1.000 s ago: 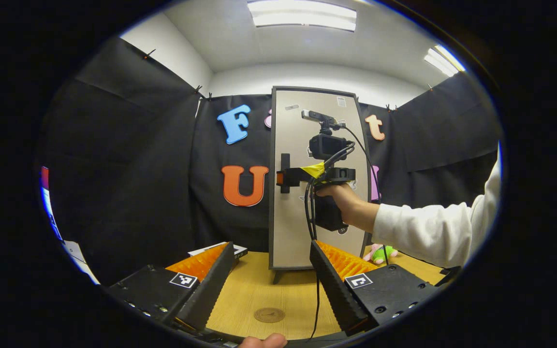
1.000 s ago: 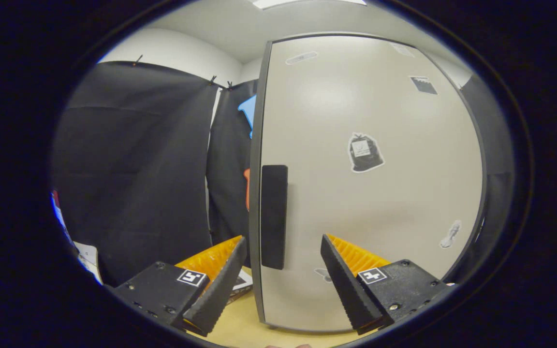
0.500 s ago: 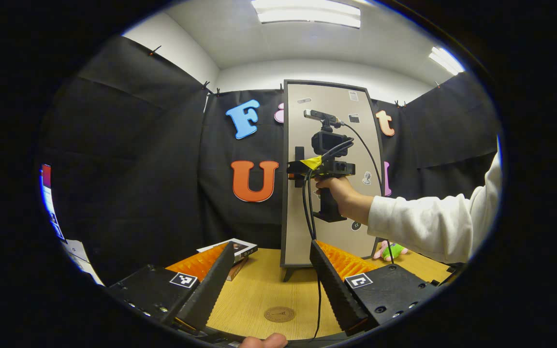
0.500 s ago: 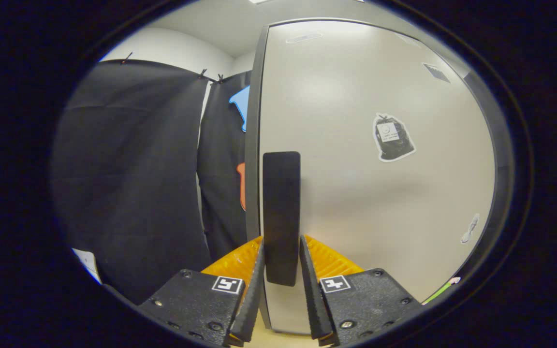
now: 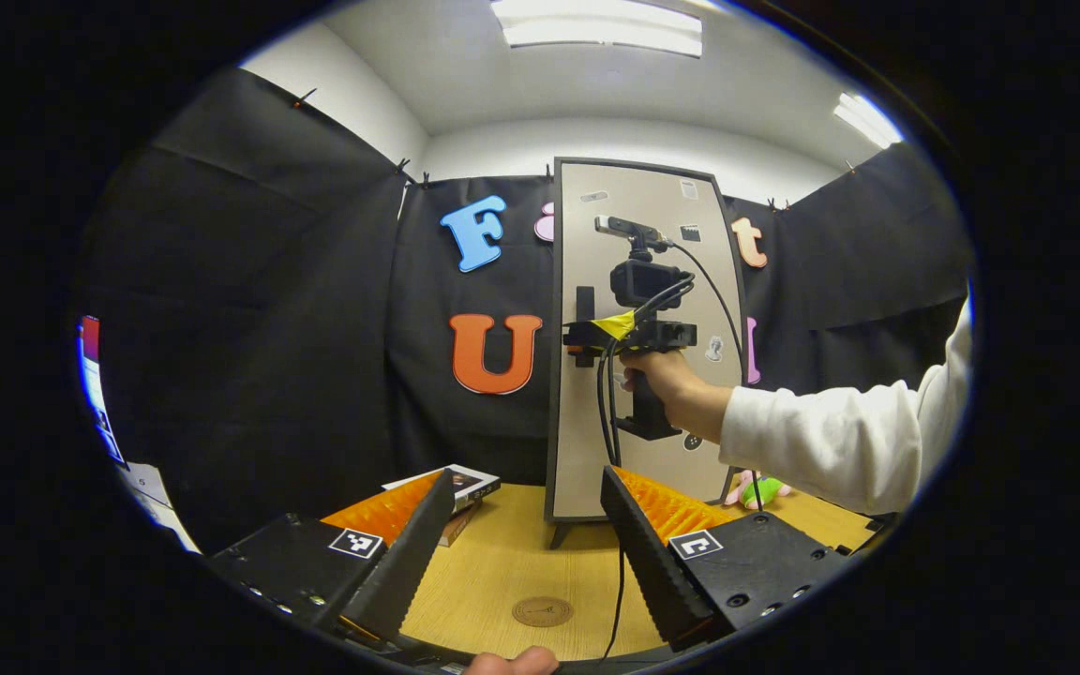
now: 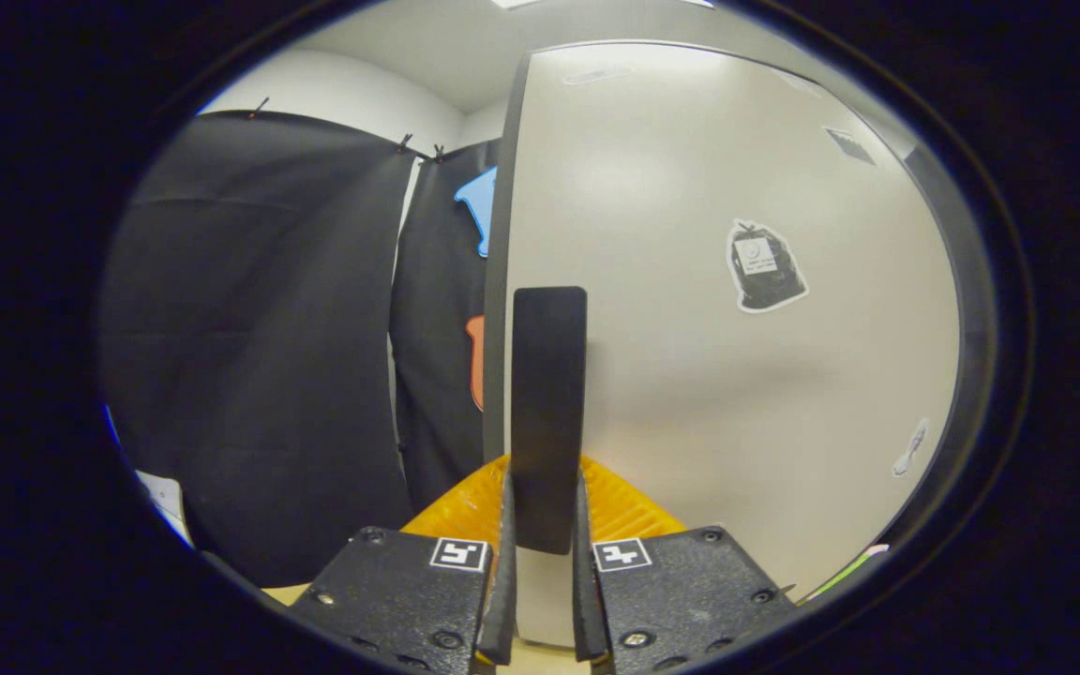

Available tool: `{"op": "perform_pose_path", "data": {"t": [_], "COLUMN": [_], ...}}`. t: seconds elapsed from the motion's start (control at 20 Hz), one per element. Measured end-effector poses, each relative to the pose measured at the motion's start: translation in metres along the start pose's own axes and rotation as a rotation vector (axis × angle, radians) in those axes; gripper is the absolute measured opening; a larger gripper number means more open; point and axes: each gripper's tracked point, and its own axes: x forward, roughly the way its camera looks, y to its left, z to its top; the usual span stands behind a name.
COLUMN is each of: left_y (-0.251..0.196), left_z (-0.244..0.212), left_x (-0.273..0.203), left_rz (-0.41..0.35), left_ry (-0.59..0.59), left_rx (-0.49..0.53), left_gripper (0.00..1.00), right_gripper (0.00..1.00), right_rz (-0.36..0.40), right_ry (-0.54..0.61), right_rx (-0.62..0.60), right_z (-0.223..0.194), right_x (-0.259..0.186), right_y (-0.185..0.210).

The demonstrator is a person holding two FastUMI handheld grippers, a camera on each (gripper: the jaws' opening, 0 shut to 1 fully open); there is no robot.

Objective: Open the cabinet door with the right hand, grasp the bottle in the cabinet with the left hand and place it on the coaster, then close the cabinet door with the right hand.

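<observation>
A tall beige cabinet door (image 5: 648, 281) with a dark frame stands shut at the back of the wooden table (image 5: 502, 572). Its black vertical handle (image 6: 547, 412) runs between the fingers of my right gripper (image 6: 540, 553), which is shut on it. In the left gripper view the right gripper (image 5: 587, 339) sits at the handle, held by a hand in a white sleeve (image 5: 831, 441). My left gripper (image 5: 526, 553) hangs open over the table, nothing between its fingers. A round brown coaster (image 5: 543, 611) lies on the table in front of it. The bottle is hidden behind the door.
A stack of books (image 5: 460, 487) lies on the table left of the cabinet. A green and pink plush toy (image 5: 754, 489) sits to the cabinet's right. A black cable (image 5: 617, 591) hangs from the right gripper down across the table.
My right gripper moved up to the handle and closed from wide open to shut on it. The left gripper stayed open and nearly still.
</observation>
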Motion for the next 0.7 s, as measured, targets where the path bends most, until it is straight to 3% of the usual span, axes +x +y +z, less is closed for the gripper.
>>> {"op": "perform_pose_path", "data": {"t": [0.3,0.7], "left_y": [-0.005,-0.031], "left_z": [0.007,0.005], "left_x": [-0.008,-0.02], "left_rz": [-0.011,-0.063], "left_ry": [-0.033,-0.014], "left_rx": [-0.015,-0.026], "left_gripper": [0.95,0.95], "right_gripper": [0.28,0.28], "right_rz": [0.047,0.096], "right_ry": [-0.025,-0.021], "right_rx": [0.004,0.046], "right_z": [-0.007,-0.009], "right_x": [-0.07,-0.18], "right_y": [0.008,-0.014]}}
